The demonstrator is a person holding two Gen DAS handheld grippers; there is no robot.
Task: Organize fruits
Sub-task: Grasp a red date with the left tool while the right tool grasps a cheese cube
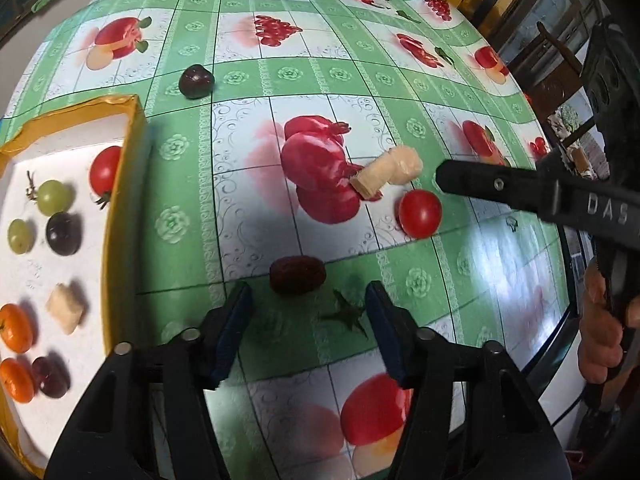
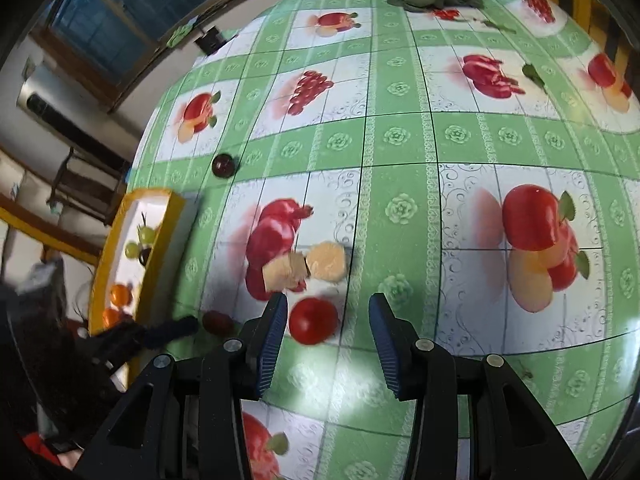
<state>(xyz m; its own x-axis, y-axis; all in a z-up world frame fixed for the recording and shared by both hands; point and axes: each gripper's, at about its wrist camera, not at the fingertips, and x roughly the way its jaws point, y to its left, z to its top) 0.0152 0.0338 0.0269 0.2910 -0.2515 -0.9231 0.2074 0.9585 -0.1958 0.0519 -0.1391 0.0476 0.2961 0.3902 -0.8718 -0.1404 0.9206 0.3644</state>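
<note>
Fruits partly sorted: the yellow tray (image 1: pixel 134 168) at the desk's (image 1: pixel 460 272) left edge already holds grapes, small oranges, a tomato and a pale chunk. Left on the desk are a red tomato (image 1: pixel 420 214), a dried date (image 1: pixel 297 275), a dark plum (image 1: pixel 196 81) and two pale pieces (image 1: pixel 386 174). The left hand-held gripper (image 1: pixel 308 316) is spread and empty before the date; the right hand-held gripper (image 2: pixel 328 334), likewise spread, brackets the tomato without touching.

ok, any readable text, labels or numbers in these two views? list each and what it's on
"DAS": raised letters on the black body of the right gripper, seen in the left wrist view; the lettering runs out of frame at the right edge, so it may be cut off.
Nothing else is readable: the tablecloth carries only fruit pictures and ornaments, and the yellow tray has no print.
</note>
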